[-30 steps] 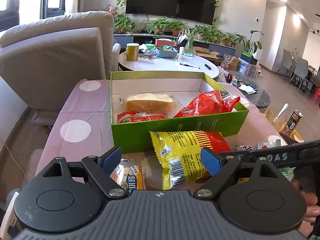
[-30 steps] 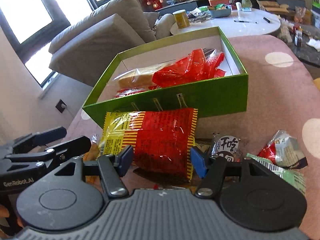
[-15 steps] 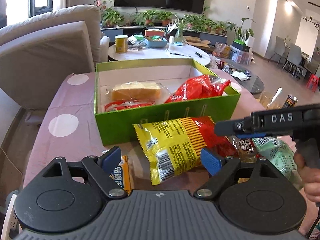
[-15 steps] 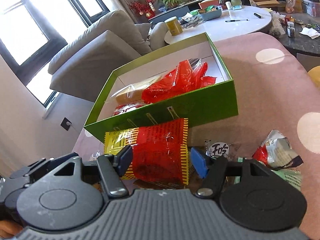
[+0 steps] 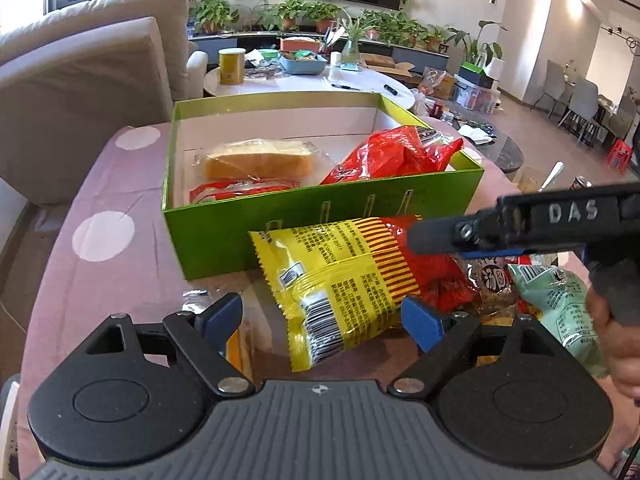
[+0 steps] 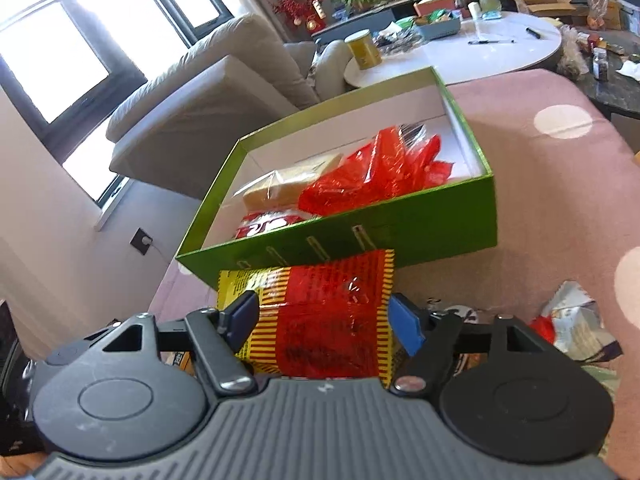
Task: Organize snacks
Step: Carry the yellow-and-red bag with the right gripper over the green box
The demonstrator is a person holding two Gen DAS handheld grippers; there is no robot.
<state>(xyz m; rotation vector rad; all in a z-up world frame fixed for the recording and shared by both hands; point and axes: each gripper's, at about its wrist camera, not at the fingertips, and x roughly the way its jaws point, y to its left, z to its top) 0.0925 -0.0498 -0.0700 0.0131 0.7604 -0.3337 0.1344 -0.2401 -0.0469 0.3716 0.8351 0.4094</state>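
Green box (image 5: 320,216) on table: holds red bag (image 5: 392,152), wrapped cake (image 5: 258,162), red-white pack (image 5: 240,190). Yellow-red packet (image 5: 344,280) outside, touching box front wall, likely next to load. Right gripper (image 6: 324,316) jaws just widened, straddling packet, unclenched. Left gripper (image 5: 320,316) spread, empty.

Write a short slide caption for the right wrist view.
Right gripper open around a red-yellow snack bag before the green box.

The letters "DAS" stand in raised grey on the black right gripper (image 5: 476,250). The print on the snack packets is too small to read.
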